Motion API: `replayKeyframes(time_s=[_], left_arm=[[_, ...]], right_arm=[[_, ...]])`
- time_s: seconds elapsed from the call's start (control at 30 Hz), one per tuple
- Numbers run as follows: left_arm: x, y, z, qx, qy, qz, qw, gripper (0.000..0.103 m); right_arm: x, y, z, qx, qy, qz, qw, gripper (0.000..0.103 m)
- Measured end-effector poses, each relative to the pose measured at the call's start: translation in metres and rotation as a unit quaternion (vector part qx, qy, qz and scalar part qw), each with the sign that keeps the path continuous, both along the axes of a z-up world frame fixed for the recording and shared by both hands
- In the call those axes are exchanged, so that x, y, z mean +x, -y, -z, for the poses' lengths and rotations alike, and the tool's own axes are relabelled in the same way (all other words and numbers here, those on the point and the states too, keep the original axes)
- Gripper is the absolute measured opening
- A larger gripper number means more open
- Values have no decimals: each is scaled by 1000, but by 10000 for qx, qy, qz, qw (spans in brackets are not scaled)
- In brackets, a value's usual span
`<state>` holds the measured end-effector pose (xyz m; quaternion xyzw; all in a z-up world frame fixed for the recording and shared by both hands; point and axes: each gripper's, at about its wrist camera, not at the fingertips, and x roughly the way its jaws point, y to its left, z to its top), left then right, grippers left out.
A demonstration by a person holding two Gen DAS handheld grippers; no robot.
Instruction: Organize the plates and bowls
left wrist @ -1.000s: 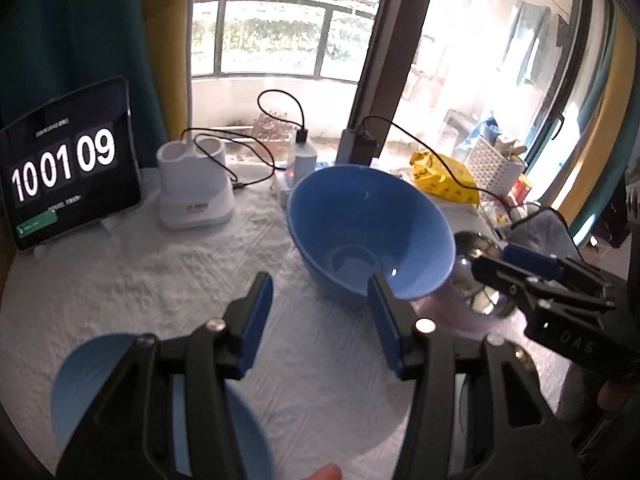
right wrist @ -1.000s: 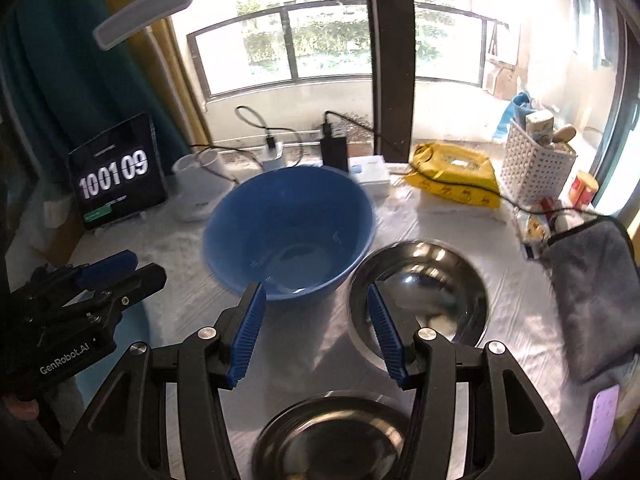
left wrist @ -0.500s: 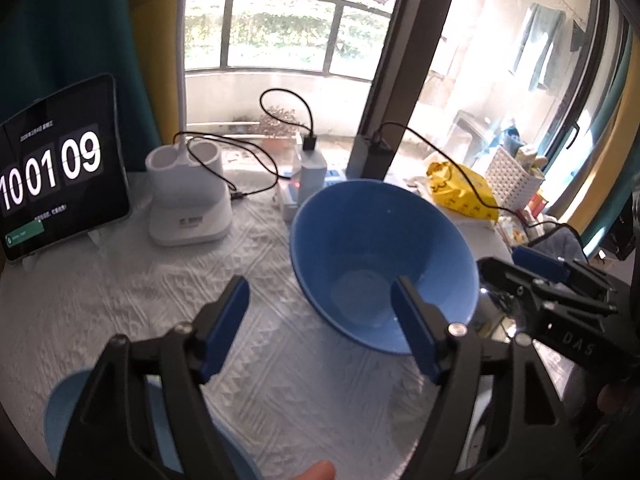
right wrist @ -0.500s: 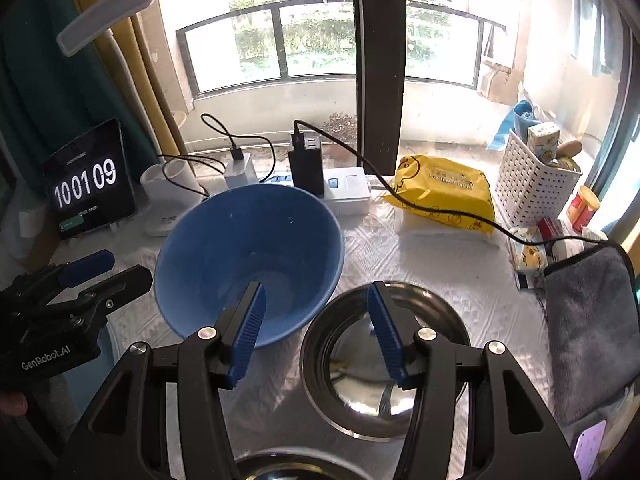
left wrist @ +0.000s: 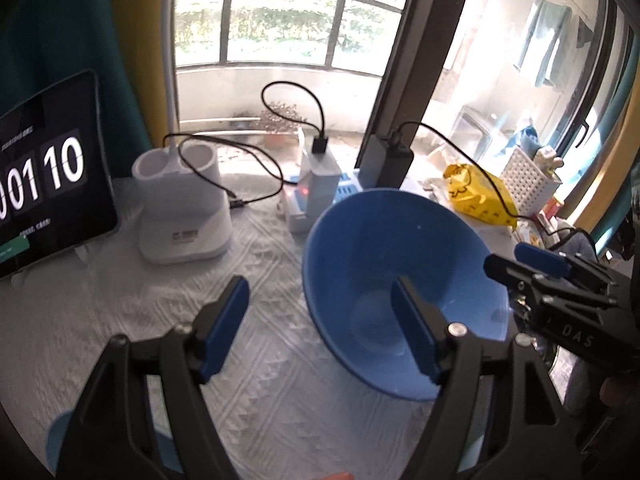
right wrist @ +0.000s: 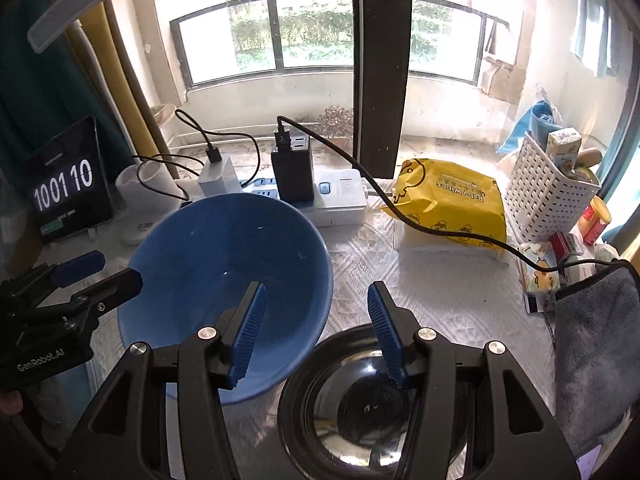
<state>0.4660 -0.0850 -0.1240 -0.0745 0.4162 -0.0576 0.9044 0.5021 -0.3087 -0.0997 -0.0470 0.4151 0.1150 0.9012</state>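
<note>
Blue bowl sits mid-worktop, steel bowl beside it. Left hand-held gripper just widened, empty; right hand-held gripper open, empty. Bowl looks light, rigid, slick (pinch the rim).

Left tongs spread wider, nothing gripped; both tongs pushed in toward blue bowl; clock ticked to 10.
</note>
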Motion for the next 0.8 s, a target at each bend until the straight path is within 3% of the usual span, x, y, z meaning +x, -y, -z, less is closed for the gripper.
replayKeyframes(time_s=[0.6, 0.7, 0.8], left_arm=[[23, 8, 25, 382, -297, 66, 9988, 74], [23, 8, 27, 397, -301, 50, 9987, 73], [23, 10, 30, 497, -343, 27, 9982, 58]], right_arm=[[29, 3, 21, 132, -260, -47, 9996, 56], [33, 1, 25, 131, -322, -85, 9994, 51], [36, -4, 27, 69, -363, -172, 9992, 46]])
